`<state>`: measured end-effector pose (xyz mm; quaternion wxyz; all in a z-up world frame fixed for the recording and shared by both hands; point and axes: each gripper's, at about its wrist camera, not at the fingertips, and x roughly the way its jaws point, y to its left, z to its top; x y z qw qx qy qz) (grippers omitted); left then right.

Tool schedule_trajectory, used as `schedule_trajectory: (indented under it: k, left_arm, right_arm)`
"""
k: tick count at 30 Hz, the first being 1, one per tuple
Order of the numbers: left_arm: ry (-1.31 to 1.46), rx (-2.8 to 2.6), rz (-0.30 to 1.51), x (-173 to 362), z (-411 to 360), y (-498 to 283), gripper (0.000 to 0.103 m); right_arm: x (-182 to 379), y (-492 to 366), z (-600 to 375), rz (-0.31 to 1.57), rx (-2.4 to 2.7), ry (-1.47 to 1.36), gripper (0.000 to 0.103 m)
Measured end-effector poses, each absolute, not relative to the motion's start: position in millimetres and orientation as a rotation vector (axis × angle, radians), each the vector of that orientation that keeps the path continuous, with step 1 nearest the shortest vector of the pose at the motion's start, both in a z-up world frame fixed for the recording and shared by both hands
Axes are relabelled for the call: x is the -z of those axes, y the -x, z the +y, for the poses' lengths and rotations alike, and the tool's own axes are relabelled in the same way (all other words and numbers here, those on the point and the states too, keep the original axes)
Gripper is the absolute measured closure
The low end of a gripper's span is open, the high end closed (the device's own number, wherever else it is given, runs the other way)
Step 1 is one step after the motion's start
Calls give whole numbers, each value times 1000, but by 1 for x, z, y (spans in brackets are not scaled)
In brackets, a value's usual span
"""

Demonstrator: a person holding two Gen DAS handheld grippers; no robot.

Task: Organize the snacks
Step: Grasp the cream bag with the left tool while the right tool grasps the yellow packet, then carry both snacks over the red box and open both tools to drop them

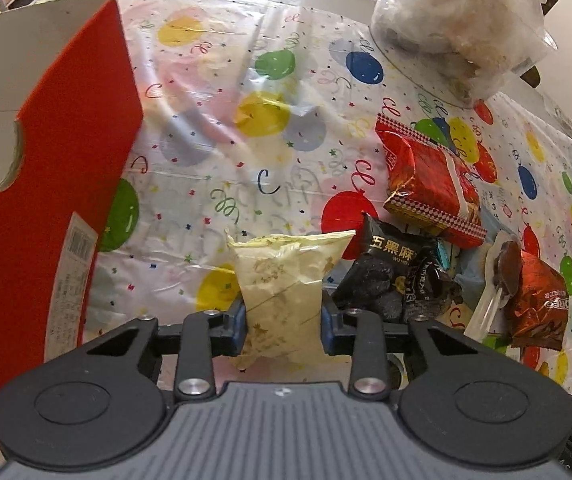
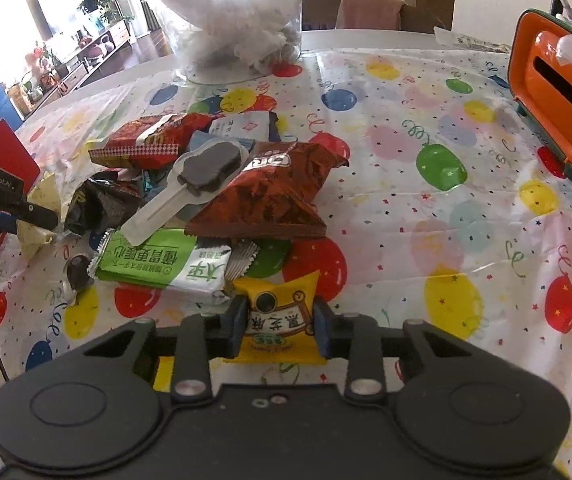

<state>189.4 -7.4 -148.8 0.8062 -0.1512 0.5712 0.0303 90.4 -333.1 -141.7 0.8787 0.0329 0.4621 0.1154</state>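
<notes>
Left tongs [image 1: 283, 312] clamped on pale yellow packet [image 1: 281, 292], beside red box [image 1: 45, 184] at desk [image 1: 213, 152] edge; right tongs [image 2: 279, 322] clamped on yellow packet [image 2: 275, 320], just in front of snack pile [image 2: 213, 184] on balloon-print cover. Grasping step, by the look of it: both pads pressing a packet's sides, neither packet clearly lifted yet. Next, probably: lift each clear without snagging green packet [image 2: 161, 264] or black packet [image 1: 386, 276], then carry toward red box, likely the sorting spot.
</notes>
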Motion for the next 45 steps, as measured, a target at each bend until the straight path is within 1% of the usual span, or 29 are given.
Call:
schedule_trajectory:
  k: [8,18,25,33,40,45]
  left_arm:
    - [281,-73,1205,127,-13,-167,70]
    - [168,-44,1163,74,-9,-132,70]
    - [145,-25,1107,40,18,-113,70]
    - [121,-23,1072,18,61,-98,70]
    - [115,-50,1058,6,110,-95,70]
    - [112,-71,1054,4,144,-95,70]
  right_arm:
    - [121,-79,-337,940,-247,-90,71]
    - [71,-65,-311,884,-328,-86,71]
    - [36,-62,-272,845,-398,-62,71]
    - [5,-67,-207,810,-493,-50,71]
    - [-11,-73,-136,790,-567,-19,71]
    - [-12,-79,-90,786,-591,18,71]
